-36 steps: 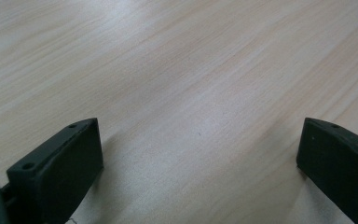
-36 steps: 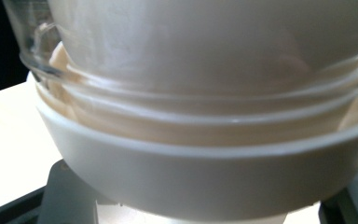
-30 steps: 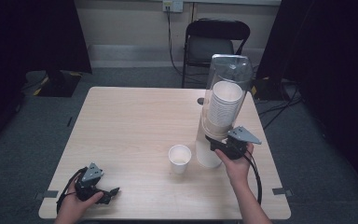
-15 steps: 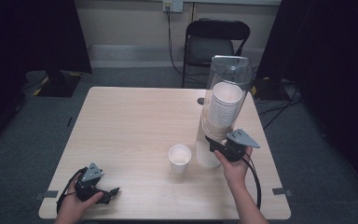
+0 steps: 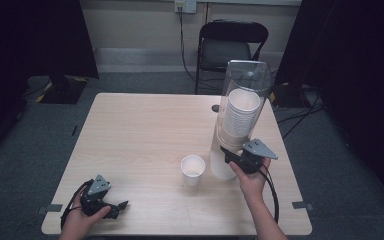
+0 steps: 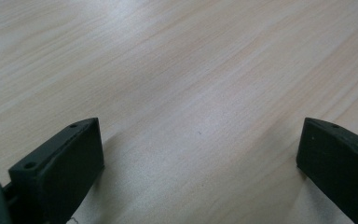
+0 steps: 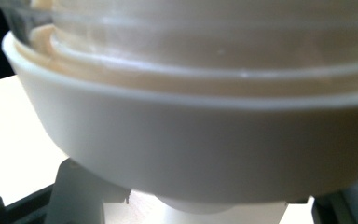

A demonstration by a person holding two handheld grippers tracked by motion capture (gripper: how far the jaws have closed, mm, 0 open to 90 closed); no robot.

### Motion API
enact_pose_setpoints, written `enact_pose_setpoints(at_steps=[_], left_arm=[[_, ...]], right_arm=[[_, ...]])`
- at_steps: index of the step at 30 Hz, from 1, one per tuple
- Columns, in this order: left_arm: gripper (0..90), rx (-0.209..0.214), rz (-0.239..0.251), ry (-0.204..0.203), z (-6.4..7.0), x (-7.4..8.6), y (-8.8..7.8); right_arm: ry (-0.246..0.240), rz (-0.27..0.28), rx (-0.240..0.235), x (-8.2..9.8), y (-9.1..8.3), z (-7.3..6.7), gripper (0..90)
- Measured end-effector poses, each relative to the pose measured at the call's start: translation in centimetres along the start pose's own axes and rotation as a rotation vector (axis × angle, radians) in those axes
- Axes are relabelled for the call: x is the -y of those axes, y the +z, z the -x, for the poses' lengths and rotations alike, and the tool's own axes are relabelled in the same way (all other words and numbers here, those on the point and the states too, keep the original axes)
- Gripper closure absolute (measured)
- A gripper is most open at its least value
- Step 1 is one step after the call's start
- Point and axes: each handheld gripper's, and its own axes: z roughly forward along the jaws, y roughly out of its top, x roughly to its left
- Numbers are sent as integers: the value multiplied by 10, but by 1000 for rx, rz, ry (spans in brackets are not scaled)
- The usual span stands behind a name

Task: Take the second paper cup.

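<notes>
A tall clear cup dispenser [image 5: 243, 95] stands at the table's right side with a stack of white paper cups [image 5: 240, 117] inside. My right gripper [image 5: 228, 156] reaches in under its white collar [image 7: 191, 135]. Its jaws have just been closing, and they now press on the lowest cup [image 7: 205, 211], which sticks out below the collar. A single white cup [image 5: 193, 169] stands upright on the table just left of the dispenser. My left gripper [image 5: 117, 209] rests on the table's front left corner, open, with bare wood [image 6: 200, 93] between its fingers.
The light wooden table [image 5: 145, 130] has free room across its middle and left. A black chair [image 5: 232, 47] stands behind the far edge. Cables trail on the grey floor at the right.
</notes>
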Motion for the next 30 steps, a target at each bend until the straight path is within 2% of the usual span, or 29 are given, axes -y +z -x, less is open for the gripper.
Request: enact_pose_setpoints(at_steps=[8,9,10,11,12,13,15,17,19,23,25,26,27,28,29,30], left_arm=[[0,0,0,0,0,0,0],[0,0,0,1,0,0,0],[0,0,-1,1,0,0,0],[0,-2,-1,6,0,0,0],[0,0,-3,2,0,0,0],[0,1,0,0,0,0,0],[0,4,-1,0,0,0,0],[0,6,-1,0,0,0,0],[0,5,-1,0,0,0,0],[0,6,-1,-1,0,0,0],[0,5,-1,-2,0,0,0],[0,3,-6,6,0,0,-1],[0,3,-7,5,0,0,-1],[0,4,-5,7,0,0,-1],[0,4,-3,2,0,0,-1],[0,6,-7,9,0,0,-1]], right_arm=[[9,6,-5,2,1,0,354],[15,-10,-10,2,2,0,354],[2,-60,0,8,4,1,362],[2,-60,0,8,4,1,362],[-10,-126,2,17,7,1,364],[29,-75,-13,31,6,2,364],[64,-64,-20,31,5,-4,362],[42,-81,-32,28,6,-1,363],[38,-95,-22,27,7,2,363],[29,-77,-25,31,7,3,365],[-14,-183,-13,39,11,3,373],[-17,-317,-10,58,14,5,372],[-49,-222,-1,59,9,3,372],[11,-220,-29,57,9,4,372],[-10,-220,-27,50,8,3,370],[3,-221,-33,47,7,4,370]])
